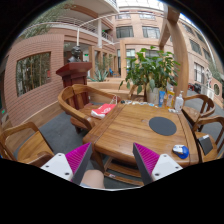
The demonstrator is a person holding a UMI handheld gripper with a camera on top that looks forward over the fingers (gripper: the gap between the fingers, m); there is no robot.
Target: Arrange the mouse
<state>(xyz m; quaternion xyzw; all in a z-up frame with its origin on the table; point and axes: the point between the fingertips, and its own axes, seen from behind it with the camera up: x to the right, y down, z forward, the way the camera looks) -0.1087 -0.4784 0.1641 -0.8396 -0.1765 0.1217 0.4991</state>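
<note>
The mouse [180, 151] is seen at about two o'clock from the gripper [111, 160], lying on the near right part of the table [125, 128], just beside its edge and ahead of the right finger. It is small and blue-and-white; its long axis cannot be made out with confidence. The mousepad [162, 126], a dark round disc, lies at roughly eleven o'clock from the mouse, close by but apart from it. The fingers are held wide apart with nothing between them, the pink pads facing across an empty gap well short of the mouse. A swing toward two o'clock and a descent would probably be needed before any grasp.

The table is of slatted wood. A red item [103, 110] is lying at its far left, and bottles [170, 99] are standing at its far end near a potted plant [150, 68]. Wooden chairs [78, 98] are set around it, with brick buildings behind.
</note>
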